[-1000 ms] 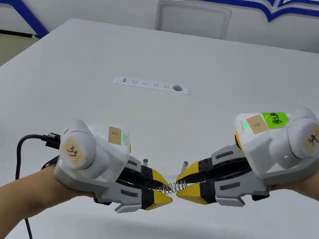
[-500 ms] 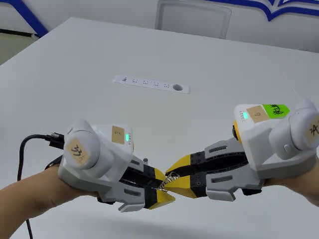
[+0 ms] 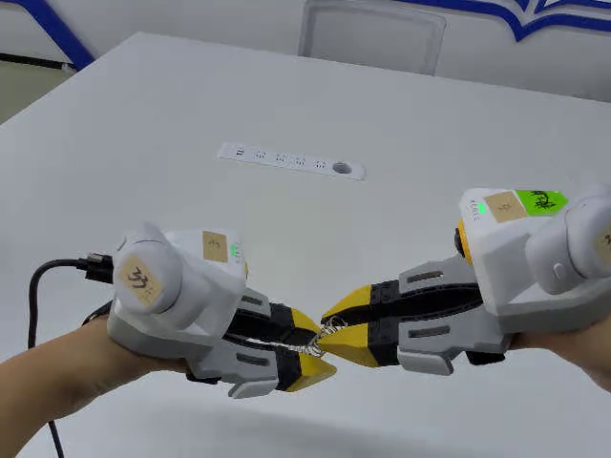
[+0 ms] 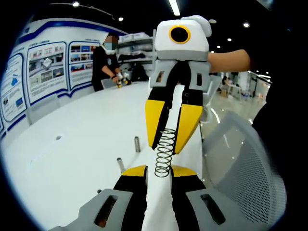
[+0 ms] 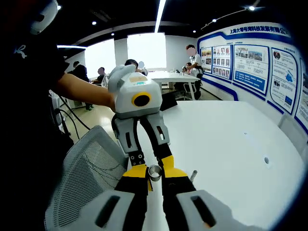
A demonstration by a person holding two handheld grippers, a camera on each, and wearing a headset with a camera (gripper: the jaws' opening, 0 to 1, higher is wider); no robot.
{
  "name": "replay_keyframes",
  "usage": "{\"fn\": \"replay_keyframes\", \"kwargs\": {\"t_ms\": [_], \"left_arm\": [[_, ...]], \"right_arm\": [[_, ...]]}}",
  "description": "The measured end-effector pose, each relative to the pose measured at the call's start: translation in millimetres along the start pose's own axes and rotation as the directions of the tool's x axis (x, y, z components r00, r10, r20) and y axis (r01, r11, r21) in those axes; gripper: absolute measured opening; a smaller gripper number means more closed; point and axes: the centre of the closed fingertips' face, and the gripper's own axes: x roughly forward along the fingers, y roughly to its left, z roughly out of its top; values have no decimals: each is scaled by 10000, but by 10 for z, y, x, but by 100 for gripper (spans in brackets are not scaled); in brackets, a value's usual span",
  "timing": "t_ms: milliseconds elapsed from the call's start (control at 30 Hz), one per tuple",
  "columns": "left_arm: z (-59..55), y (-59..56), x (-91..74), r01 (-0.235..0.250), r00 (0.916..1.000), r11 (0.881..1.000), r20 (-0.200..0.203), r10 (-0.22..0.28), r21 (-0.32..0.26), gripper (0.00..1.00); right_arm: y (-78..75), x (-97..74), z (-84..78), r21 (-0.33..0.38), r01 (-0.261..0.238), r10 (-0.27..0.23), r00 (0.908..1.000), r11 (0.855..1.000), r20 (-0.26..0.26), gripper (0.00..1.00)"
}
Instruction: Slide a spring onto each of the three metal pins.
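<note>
Spring between my two claws, up off the table

My right claw (image 3: pixel 335 329) pinches one end of the spring (image 4: pixel 164 149). My left claw (image 4: pixel 159 174) sits round the other end, but I cannot tell if it squeezes. The spring lies left to right, near the pins (image 4: pixel 137 144). It looks light and bendy, so I should hold one end softly.

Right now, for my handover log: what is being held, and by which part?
The spring, held at both ends: the left gripper pinches one end between its jaw tips, and the right gripper pinches the opposite end.
</note>
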Motion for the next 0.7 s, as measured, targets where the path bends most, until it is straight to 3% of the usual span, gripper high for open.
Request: {"fn": "replay_keyframes", "kwargs": {"t_ms": [200,433,533,700], "left_arm": [[6,93,-100,-411,9987,9988,290,418,-252,28],[-41,259,-275,-1057,9935,9927,358,1079,-585,41],[83,342,-391,-1312,9842,9850,1045,1430,-1118,43],[152,465,-523,-1721,9747,9783,1237,1861,-1158,50]], "right_arm": [[-76,-22,35,15,270,-270,9996,9996,38,11],[-307,-91,34,164,878,-879,9961,9960,25,11],[-409,-130,5,221,1156,-1155,9933,9930,-82,11],[-586,-188,-72,593,1665,-1654,9859,9842,-235,11]]}}
